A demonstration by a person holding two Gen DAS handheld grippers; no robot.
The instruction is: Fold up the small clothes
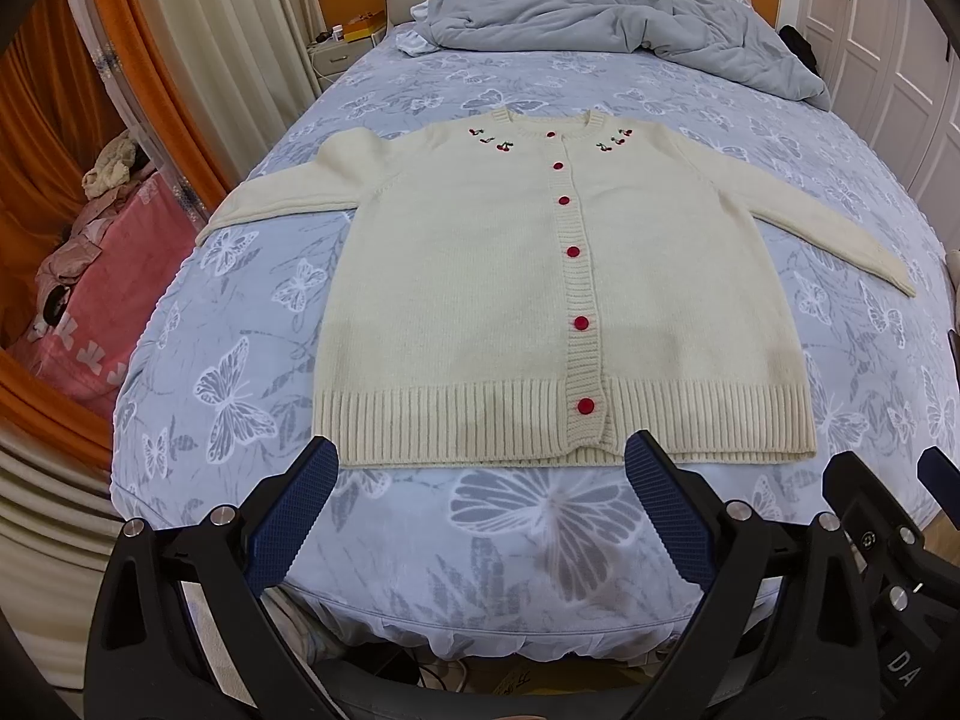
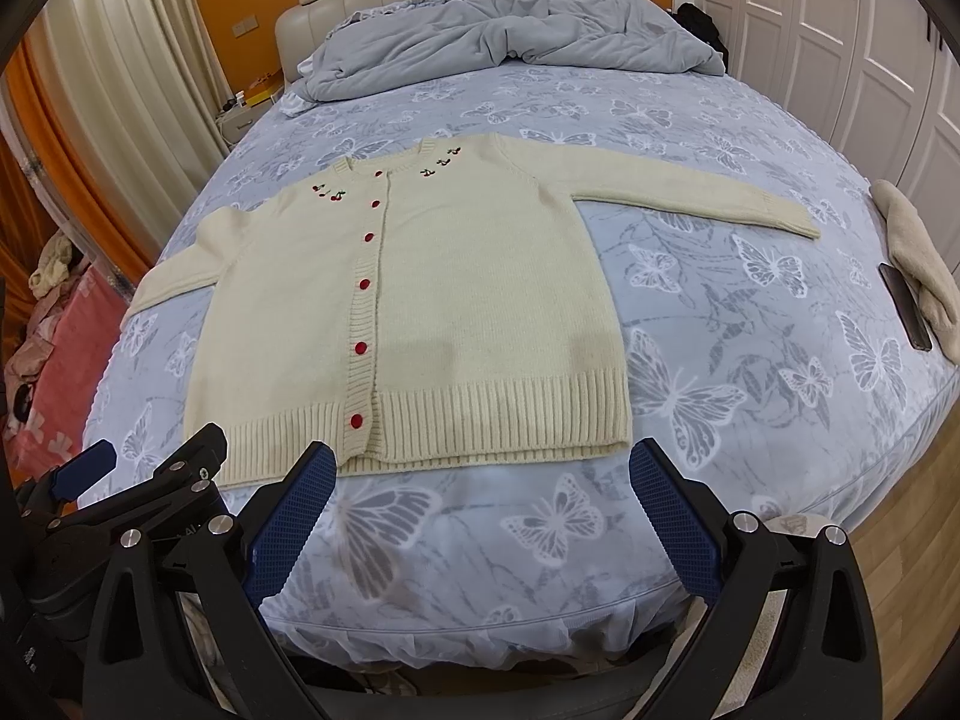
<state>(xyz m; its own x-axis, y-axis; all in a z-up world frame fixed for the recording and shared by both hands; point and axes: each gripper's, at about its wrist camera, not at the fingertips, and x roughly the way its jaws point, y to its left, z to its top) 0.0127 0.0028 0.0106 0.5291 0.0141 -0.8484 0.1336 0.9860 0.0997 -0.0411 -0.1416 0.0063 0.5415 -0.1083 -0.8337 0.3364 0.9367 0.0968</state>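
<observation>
At the left edge of the frame, pink bedding (image 1: 90, 300) lies heaped beside the bed (image 1: 240, 330). My left gripper (image 1: 480, 504) hovers low in the frame, its blue fingers (image 1: 294, 516) spread wide and holding nothing, just short of the hem. A cream cardigan (image 1: 480, 276) with red buttons lies flat and buttoned at centre frame, sleeves stretched out. My right gripper (image 2: 483, 507) hangs equally wide and empty. A grey duvet (image 2: 510, 30) is bunched at upper centre; a beige towel (image 2: 918, 258) and a dark phone (image 2: 906, 306) sit at far right.
</observation>
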